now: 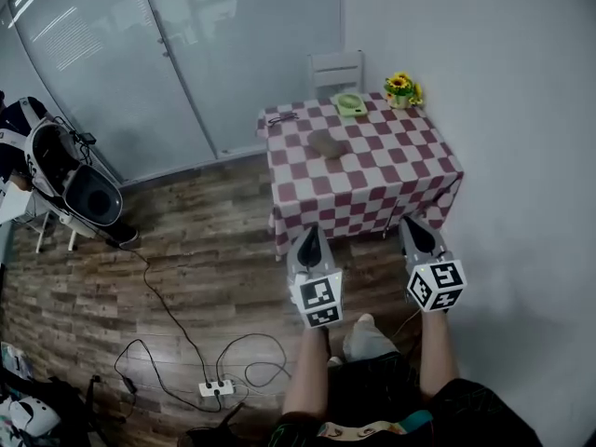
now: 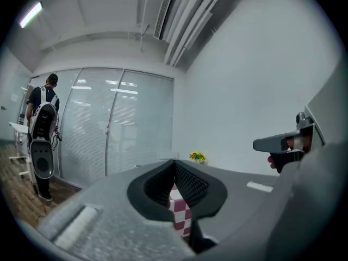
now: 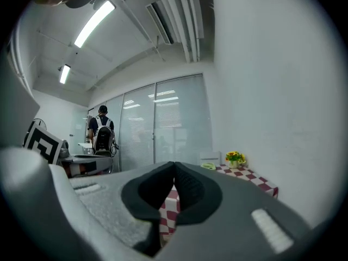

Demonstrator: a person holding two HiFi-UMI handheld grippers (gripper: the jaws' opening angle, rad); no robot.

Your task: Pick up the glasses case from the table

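Note:
The glasses case (image 1: 328, 143), a brownish oblong, lies near the middle of the table (image 1: 400, 170) with the red and white checked cloth, well ahead of both grippers. My left gripper (image 1: 311, 236) and my right gripper (image 1: 416, 228) are held level in front of the table's near edge, side by side, neither touching anything. Both have their jaws shut tip to tip with nothing between them. In the left gripper view the left gripper (image 2: 175, 165) meets above the checked cloth (image 2: 179, 213). In the right gripper view the right gripper (image 3: 174, 167) does the same.
On the table's far side stand a green dish (image 1: 350, 104), a pot of yellow flowers (image 1: 402, 88) and a dark pair of glasses (image 1: 281, 117). A white chair (image 1: 336, 70) is behind it. Cables and a power strip (image 1: 215, 388) lie on the wooden floor. A person (image 3: 101, 132) stands at left.

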